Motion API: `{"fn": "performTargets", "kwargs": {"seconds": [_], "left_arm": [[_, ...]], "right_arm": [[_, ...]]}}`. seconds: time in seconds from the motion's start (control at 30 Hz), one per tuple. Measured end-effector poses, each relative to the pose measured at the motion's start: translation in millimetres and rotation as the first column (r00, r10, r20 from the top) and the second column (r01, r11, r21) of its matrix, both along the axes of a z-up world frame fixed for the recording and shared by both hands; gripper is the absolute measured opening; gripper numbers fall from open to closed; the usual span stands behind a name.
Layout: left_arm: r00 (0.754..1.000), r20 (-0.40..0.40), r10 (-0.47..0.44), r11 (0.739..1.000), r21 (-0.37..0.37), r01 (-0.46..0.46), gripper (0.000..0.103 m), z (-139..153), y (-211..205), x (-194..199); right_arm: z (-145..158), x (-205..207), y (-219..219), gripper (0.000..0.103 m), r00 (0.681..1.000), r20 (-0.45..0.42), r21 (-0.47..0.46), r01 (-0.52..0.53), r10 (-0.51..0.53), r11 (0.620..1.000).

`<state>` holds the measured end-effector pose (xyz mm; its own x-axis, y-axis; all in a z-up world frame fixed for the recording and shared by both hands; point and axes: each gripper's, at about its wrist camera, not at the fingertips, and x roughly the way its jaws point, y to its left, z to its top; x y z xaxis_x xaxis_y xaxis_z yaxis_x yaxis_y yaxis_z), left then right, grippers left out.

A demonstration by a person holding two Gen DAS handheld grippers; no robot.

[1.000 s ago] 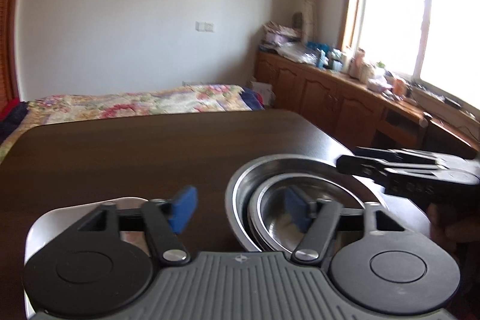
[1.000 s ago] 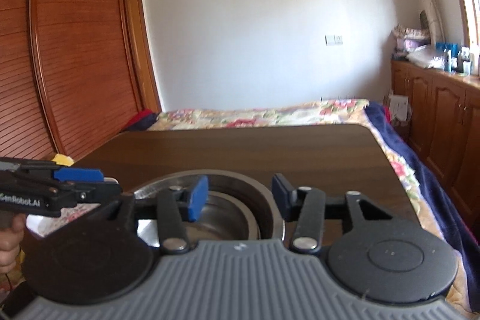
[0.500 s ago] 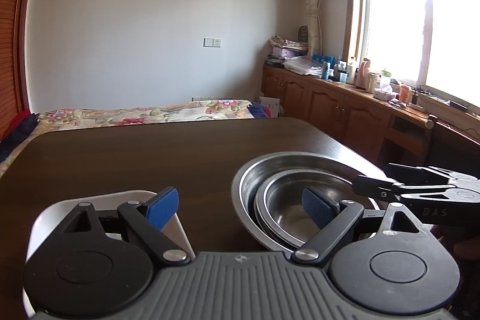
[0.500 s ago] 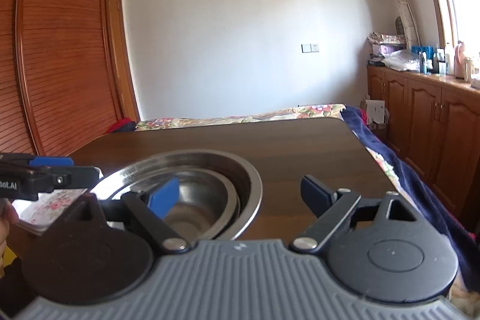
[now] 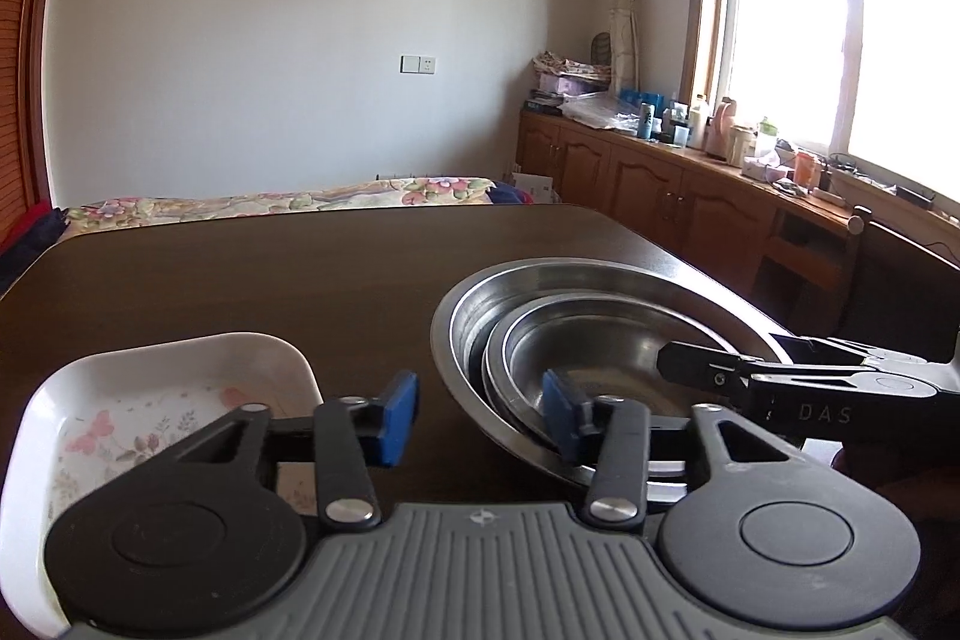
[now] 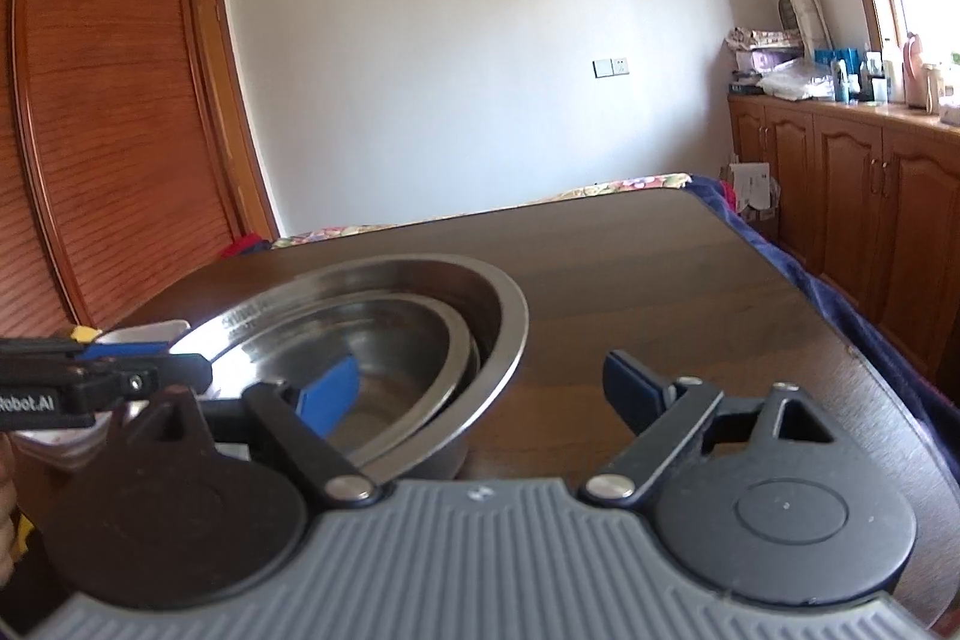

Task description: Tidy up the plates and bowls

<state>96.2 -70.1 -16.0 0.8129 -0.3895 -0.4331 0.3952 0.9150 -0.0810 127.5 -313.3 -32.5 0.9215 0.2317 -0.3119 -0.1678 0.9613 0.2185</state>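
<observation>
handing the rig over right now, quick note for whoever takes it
Left gripper: open, empty, low over the table between the white plate and the steel bowls.
Right gripper: open, empty, at the bowls' right side, one finger over the rim.
Done: bowls nested, smaller ones inside the big one.
Left: the floral white plate sits apart, left of the bowls; place it if it belongs with them.

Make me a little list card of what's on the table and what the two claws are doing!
table: dark wood
metal bowls: nested, smaller ones inside the big bowl
white dish: flowers and a butterfly painted inside, left of the bowls
left claw: open, between dish and bowls
right claw: open, one finger over the bowls
</observation>
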Motion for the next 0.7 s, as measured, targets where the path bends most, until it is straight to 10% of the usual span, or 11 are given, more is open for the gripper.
{"fn": "performTargets", "kwargs": {"seconds": [0.37, 0.7], "left_arm": [[1.0, -0.005, -0.011, 1.0, -0.008, 0.011, 0.038, -1.9, -5.2, -2.9], [1.0, -0.01, -0.017, 1.0, -0.015, 0.016, 0.036, -4.2, -4.4, -1.5]], "right_arm": [[-0.8, 1.1, 0.9, 0.048, 1.0, 0.012, 0.032, -0.025, 0.024, 0.999], [-0.5, 1.9, 7.0, 0.037, 1.0, 0.006, 0.021, -0.022, 0.022, 1.0]]}}
